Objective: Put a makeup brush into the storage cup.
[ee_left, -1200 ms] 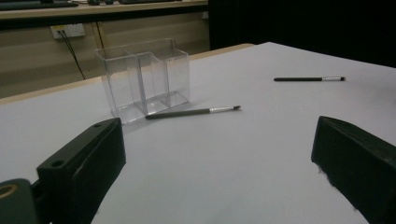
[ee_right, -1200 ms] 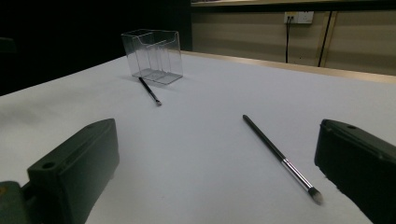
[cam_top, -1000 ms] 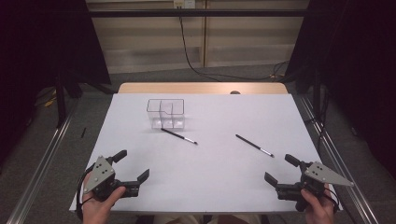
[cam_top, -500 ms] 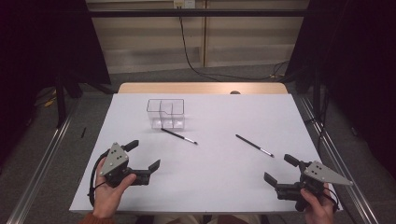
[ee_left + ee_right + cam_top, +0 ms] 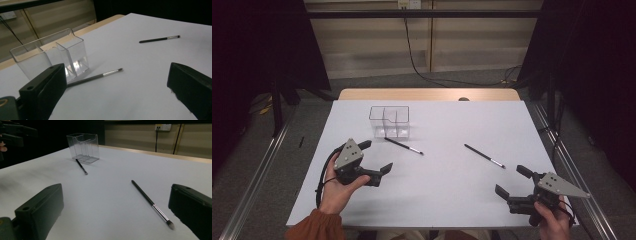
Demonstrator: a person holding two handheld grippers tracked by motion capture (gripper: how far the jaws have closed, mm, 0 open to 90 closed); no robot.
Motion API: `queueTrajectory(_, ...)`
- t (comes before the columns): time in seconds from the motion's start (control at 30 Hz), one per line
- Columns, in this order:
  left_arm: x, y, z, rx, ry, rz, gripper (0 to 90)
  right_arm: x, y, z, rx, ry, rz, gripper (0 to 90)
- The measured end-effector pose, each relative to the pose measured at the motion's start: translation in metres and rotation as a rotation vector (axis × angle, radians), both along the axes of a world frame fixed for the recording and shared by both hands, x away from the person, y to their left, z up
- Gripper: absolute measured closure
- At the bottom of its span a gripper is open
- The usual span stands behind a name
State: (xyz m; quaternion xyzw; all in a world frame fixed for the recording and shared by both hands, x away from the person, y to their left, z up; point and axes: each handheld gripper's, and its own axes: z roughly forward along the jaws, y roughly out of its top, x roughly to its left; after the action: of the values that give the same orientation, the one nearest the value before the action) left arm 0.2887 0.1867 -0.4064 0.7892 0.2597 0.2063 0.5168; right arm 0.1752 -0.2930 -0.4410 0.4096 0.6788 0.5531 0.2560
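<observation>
We are working at a white table (image 5: 442,170) in a dim room, with a pale panelled wall behind it; a clear divided organizer (image 5: 390,121) is standing toward the far left of the table, and a dark brush (image 5: 403,145) is lying just in front of it, its near end almost touching the organizer's base in the left gripper view; a second brush (image 5: 484,155) is lying well apart to the right, its bristle tip pointing toward our side. Our left gripper (image 5: 375,159) is hovering near the first brush, jaws spread wide, that brush lying ahead between them; our right gripper (image 5: 511,180) is sitting by the near right edge, jaws likewise spread, the second brush lying ahead of it.
</observation>
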Motion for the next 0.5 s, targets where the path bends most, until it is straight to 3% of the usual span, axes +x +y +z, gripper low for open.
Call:
queueTrajectory(0.17,0.009,-0.009,0.001,0.005,0.023,-0.023,2.4,0.0,0.0,0.0,-0.001,0.0,0.001,0.0)
queueTrajectory(0.3,0.016,-0.017,0.002,0.043,0.029,-0.042,2.5,0.0,0.0,0.0,0.0,0.0,0.002,0.0)
queueTrajectory(0.5,0.03,-0.026,0.004,0.066,0.038,-0.065,3.7,0.0,0.0,0.0,0.002,0.003,0.004,0.0)
